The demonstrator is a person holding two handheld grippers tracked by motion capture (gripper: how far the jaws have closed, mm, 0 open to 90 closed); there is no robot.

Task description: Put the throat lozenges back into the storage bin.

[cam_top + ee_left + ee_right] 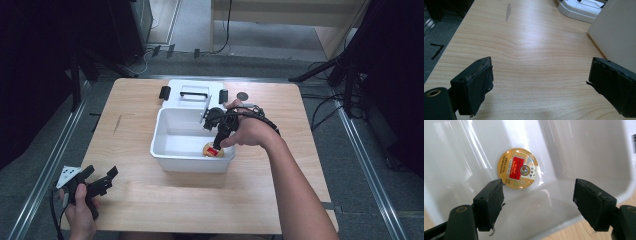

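A white plastic bin (165, 131) stands in the middle of the wooden table (135, 200). On its floor, in the near right corner, lies a round gold tin with a red label (213, 150) (517, 168). My right gripper (217, 143) (537, 200) reaches down into the bin just above the tin, jaws open and holding nothing. My left gripper (102, 176) (540, 82) rests low over the table's near left corner, open and empty, with bare wood between its jaws.
The bin's white lid (192, 93) with black latches lies behind the bin. A small dark round object (242, 96) sits on the table to the lid's right. In the left gripper view the bin's wall (616, 32) rises at the right.
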